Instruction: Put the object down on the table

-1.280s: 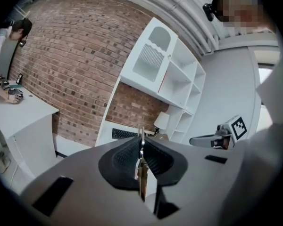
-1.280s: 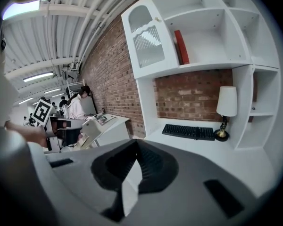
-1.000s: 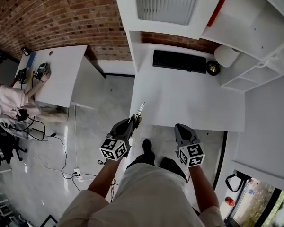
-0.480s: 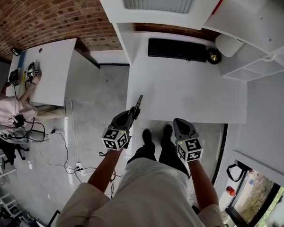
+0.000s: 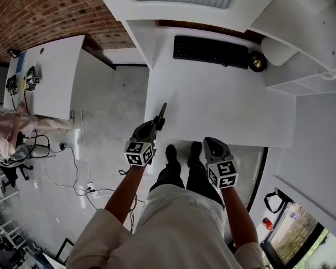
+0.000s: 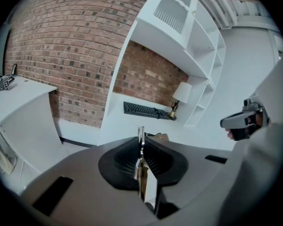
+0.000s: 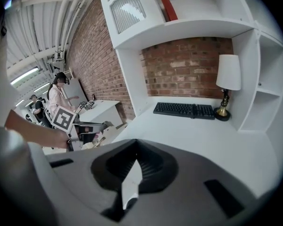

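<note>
Metal-tipped, a slim tool is carried pinched in the near-closed left gripper at the table edge, the right gripper closed empty; lowering and release are called for next.

Office-style workspace, white worktop with black keyboard and table lamp, white shelving above, exposed brick wall, second white worktop nearby, cables on the grey floor.

Left gripper clamped, right gripper — closed
</note>
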